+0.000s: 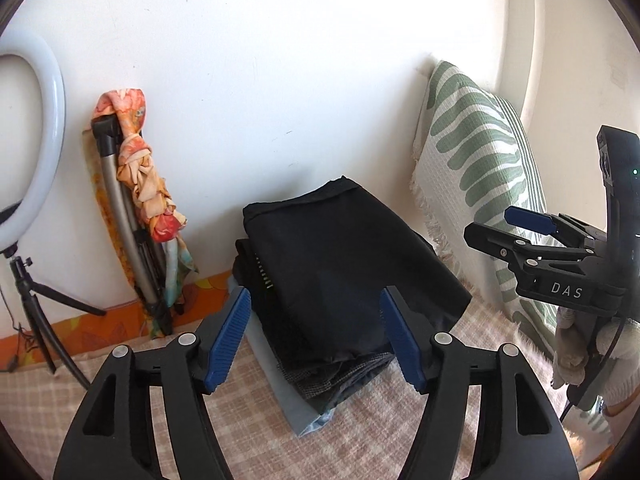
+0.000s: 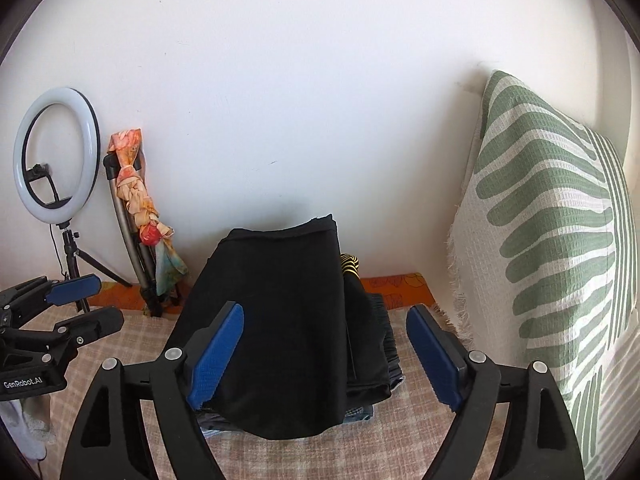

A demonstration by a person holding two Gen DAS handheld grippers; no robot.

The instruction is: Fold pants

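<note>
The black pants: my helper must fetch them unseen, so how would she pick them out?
Find the white wall, then the pile of folded clothes below it on the checked cover. The black pants lie on top, plain black, the largest piece, overhanging the greyer folds beneath.

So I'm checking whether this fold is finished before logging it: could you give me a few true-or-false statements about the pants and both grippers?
1. The black pants lie folded on top of a pile of clothes. True.
2. The left gripper is clamped on the pants. False: its jaws stand open, with nothing between the pads.
3. The right gripper is open and empty. True.
4. The ring light stands right of the pile. False: it stands to the left, by the wall.
5. A green-patterned pillow leans at the right. True.
</note>
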